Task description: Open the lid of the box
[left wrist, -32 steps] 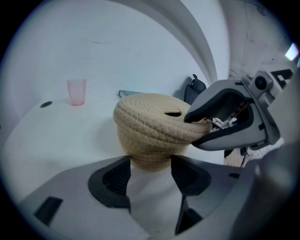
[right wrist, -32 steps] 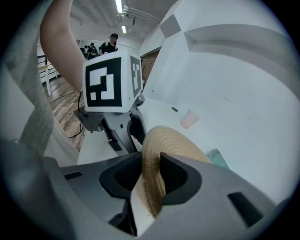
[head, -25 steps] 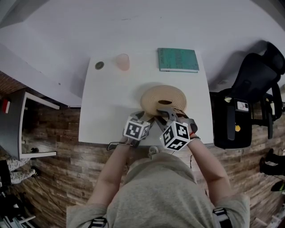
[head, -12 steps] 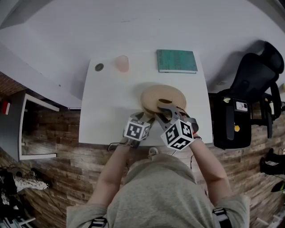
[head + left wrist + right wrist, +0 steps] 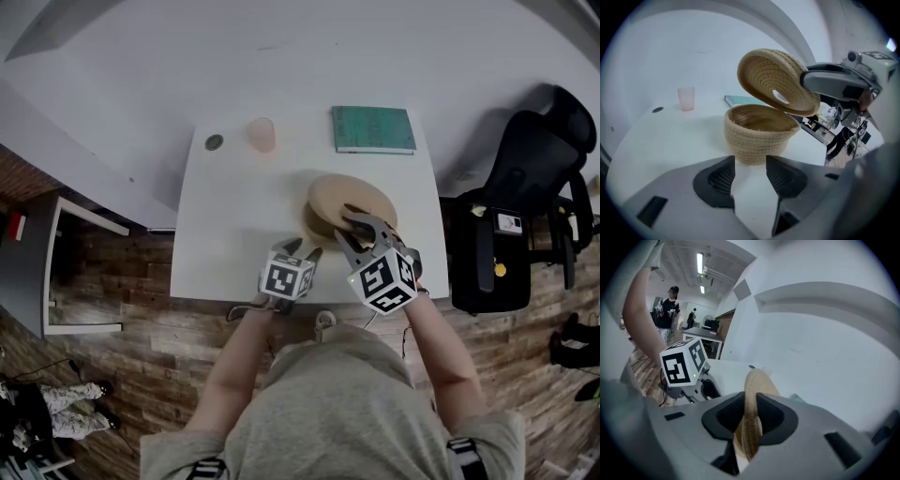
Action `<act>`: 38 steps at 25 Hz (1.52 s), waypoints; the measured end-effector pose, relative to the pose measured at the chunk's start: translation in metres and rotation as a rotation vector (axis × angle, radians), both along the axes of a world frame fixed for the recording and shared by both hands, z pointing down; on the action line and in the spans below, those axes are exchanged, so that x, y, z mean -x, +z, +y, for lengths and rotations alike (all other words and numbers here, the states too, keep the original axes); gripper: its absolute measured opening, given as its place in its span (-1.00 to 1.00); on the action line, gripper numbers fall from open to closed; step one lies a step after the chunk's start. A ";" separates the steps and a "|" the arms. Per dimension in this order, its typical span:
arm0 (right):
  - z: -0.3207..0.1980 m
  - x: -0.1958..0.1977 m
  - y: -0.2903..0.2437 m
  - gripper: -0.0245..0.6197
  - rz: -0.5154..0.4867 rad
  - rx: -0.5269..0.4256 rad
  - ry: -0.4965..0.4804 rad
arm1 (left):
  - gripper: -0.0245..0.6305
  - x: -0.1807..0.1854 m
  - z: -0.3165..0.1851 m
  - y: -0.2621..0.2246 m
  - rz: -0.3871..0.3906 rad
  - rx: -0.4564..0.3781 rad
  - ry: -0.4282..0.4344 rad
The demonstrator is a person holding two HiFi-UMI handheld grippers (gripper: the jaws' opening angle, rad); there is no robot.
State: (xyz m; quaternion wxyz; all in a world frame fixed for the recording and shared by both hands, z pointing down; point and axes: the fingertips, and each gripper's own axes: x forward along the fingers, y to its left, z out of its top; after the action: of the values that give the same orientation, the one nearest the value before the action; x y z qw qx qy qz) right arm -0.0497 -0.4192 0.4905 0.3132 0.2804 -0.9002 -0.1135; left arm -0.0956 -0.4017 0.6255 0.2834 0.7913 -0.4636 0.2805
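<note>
A round woven basket box (image 5: 759, 133) stands near the white table's (image 5: 234, 216) front edge. Its woven lid (image 5: 776, 79) is raised off the box and tilted, so the box's inside shows. My right gripper (image 5: 751, 416) is shut on the lid's (image 5: 752, 399) rim, its jaws still closing, the pads pressing both faces. In the head view the lid (image 5: 349, 199) hangs over the box (image 5: 314, 228) with the right gripper (image 5: 361, 225) at its near edge. My left gripper (image 5: 750, 164) sits just in front of the box, jaws closing with nothing between them; in the head view it (image 5: 298, 248) is left of the right one.
A pink cup (image 5: 261, 134), a small dark round thing (image 5: 215, 142) and a green book (image 5: 373, 127) lie along the table's far edge. A black office chair (image 5: 534, 178) stands to the right. People (image 5: 670, 305) stand far off in the room.
The lid has come up off the box and tilted, carried by the right gripper, which moved slightly right. The left gripper stays in front of the box.
</note>
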 end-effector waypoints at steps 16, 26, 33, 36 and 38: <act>0.025 -0.080 -0.055 -0.68 -0.488 0.102 0.342 | -0.62 -0.001 0.052 -0.052 0.033 -0.108 -0.053; 0.102 -0.101 -0.067 -0.68 -0.602 0.099 0.406 | -0.80 0.003 0.120 -0.084 0.063 -0.196 -0.122; 0.177 -0.108 -0.071 -0.68 -0.661 0.116 0.409 | -0.86 0.000 0.187 -0.102 0.105 -0.234 -0.171; 0.210 -0.111 -0.069 -0.68 -0.675 0.132 0.403 | -0.87 -0.006 0.219 -0.107 0.113 -0.244 -0.179; 0.232 -0.113 -0.068 -0.68 -0.686 0.143 0.397 | -0.87 -0.009 0.239 -0.110 0.115 -0.250 -0.184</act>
State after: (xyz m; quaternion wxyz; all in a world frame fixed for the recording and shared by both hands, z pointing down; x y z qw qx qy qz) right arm 0.0633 -0.1870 0.4226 0.0293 0.4481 -0.8864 0.1124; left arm -0.0864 -0.1628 0.5151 0.2335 0.7893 -0.5484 0.1476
